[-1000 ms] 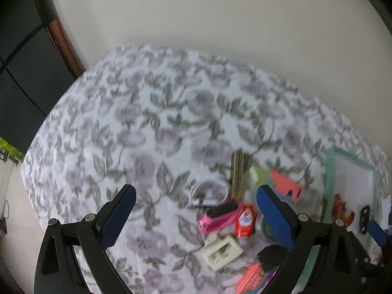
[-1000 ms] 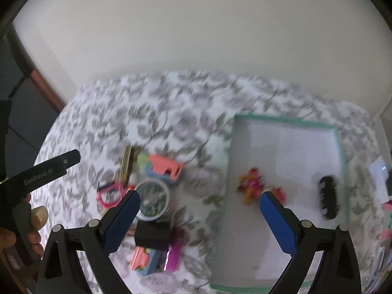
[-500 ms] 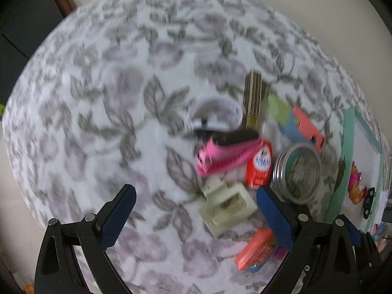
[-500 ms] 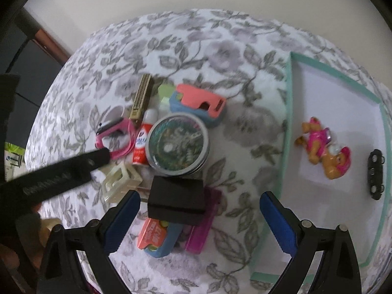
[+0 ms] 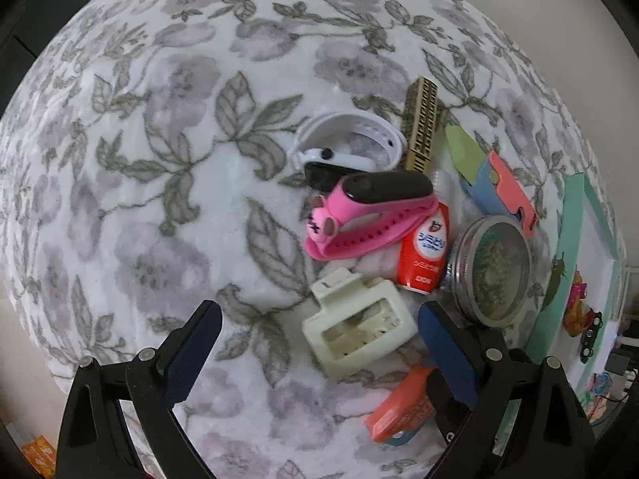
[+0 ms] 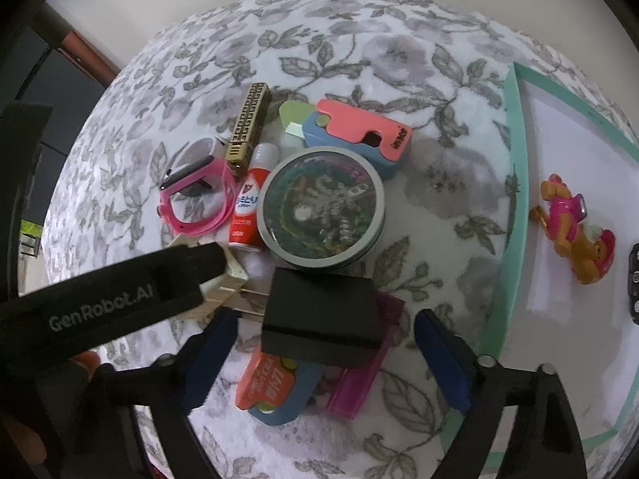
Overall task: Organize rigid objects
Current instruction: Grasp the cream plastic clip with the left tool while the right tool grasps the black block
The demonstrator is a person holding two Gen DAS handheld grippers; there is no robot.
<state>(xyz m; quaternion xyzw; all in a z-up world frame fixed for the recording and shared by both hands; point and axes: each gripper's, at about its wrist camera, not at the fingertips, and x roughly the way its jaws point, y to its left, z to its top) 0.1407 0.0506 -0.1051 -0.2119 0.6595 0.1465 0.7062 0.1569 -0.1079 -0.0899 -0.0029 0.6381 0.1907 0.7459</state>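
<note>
Black block (image 6: 325, 311) between closing right tool (image 6: 323, 353), pads clear.

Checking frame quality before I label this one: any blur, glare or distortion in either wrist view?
Left wrist view: strong fisheye bulge, black corners, sharp on the pink watch. Right wrist view: same bulge, dim soft light, reflections on the round tin lid, the other gripper's black arm blocking the lower left.
</note>
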